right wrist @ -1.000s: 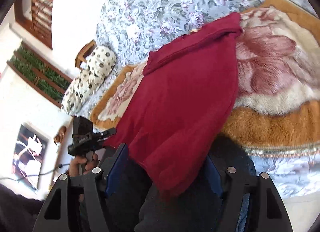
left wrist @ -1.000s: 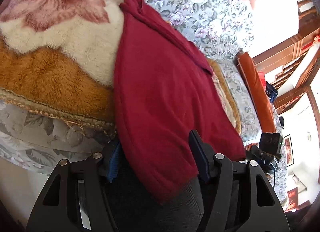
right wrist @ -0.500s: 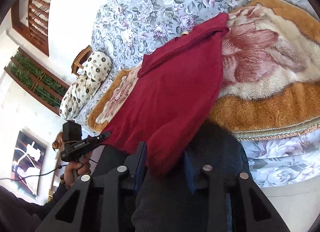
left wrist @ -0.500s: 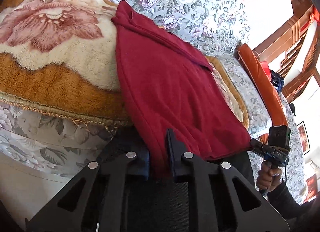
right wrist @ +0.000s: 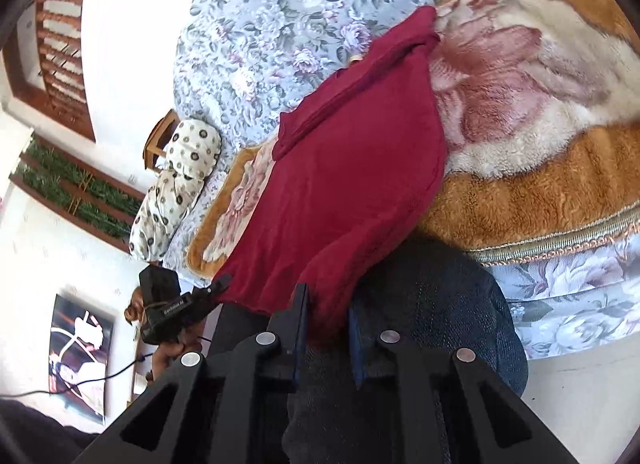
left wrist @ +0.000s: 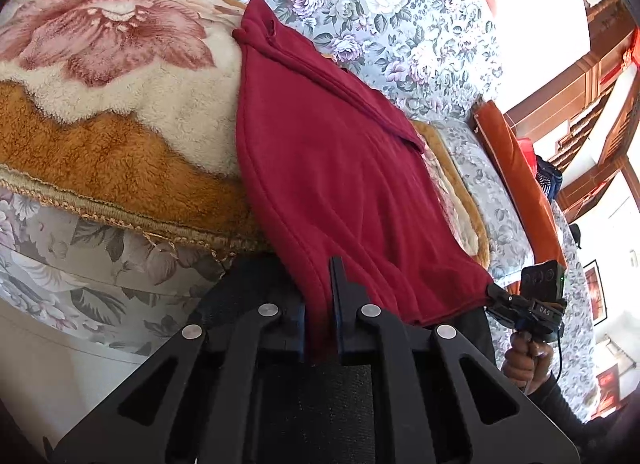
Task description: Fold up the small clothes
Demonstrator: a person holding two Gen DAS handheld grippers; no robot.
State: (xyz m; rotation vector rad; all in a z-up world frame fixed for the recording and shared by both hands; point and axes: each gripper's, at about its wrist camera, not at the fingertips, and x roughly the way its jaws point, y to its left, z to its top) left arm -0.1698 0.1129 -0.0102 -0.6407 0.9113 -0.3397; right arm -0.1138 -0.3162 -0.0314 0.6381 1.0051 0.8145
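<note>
A bed [left wrist: 400,16] covered in a grey-blue floral sheet fills the upper part of both views. Directly on it lies a plush blanket [left wrist: 120,104] in orange-brown and cream with a large pink flower, its braided edge running along the bed's near side at the left of the left wrist view. A dark red garment [left wrist: 332,168] lies across the blanket, its near end hanging past the bed's edge. In the right wrist view a cream spotted pillow [right wrist: 180,180] rests at the left.
</note>
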